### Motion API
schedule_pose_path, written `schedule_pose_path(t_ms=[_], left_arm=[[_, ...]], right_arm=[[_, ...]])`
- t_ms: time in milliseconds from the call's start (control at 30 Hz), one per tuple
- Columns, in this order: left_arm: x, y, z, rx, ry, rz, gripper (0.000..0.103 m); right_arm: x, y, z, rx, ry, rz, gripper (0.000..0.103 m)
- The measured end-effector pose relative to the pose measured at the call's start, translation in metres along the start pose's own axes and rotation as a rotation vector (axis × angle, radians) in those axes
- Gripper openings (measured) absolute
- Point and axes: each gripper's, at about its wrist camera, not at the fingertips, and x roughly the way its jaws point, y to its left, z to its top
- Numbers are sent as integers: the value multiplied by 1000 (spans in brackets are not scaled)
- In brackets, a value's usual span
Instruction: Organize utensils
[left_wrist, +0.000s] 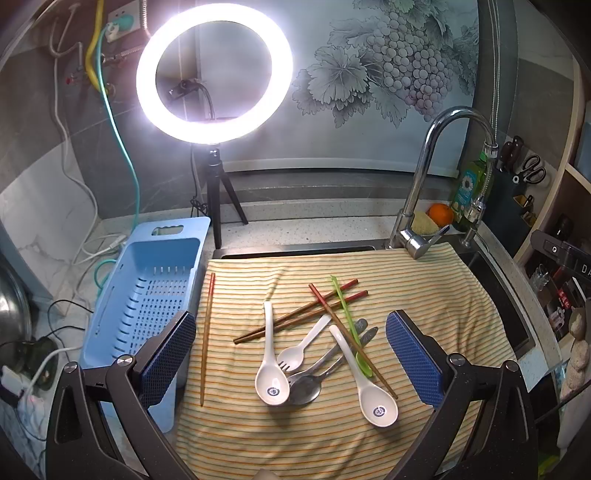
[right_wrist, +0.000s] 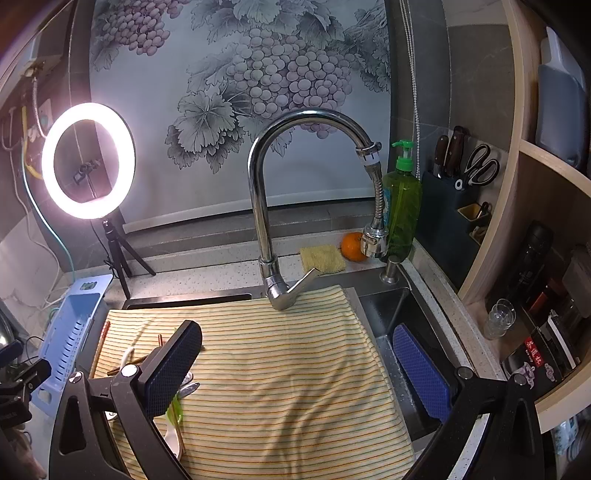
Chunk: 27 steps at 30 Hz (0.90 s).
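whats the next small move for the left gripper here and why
Probably lower the open left gripper onto the lone chopstick at the striped cloth's left edge. It lies apart from the tangled pile of spoons and chopsticks, so it looks easiest to pinch cleanly, and it is right beside the empty blue basket. The right gripper hangs open over bare cloth, holding nothing.

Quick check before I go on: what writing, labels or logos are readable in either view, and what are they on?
"D", cut off at the frame edge: black device at the right.
Chinese characters, too blurred to read: red label on a dark package on the shelf.
Blue round marks, not readable: bowls of the two white spoons.
Label print, too small to read: green soap bottle.
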Motion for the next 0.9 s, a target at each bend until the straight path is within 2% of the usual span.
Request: schedule_pose_path(t_ms=[900], left_arm=[[2, -9, 6, 28, 3, -10, 102]], right_arm=[[-2, -5, 4, 20, -7, 0, 102]])
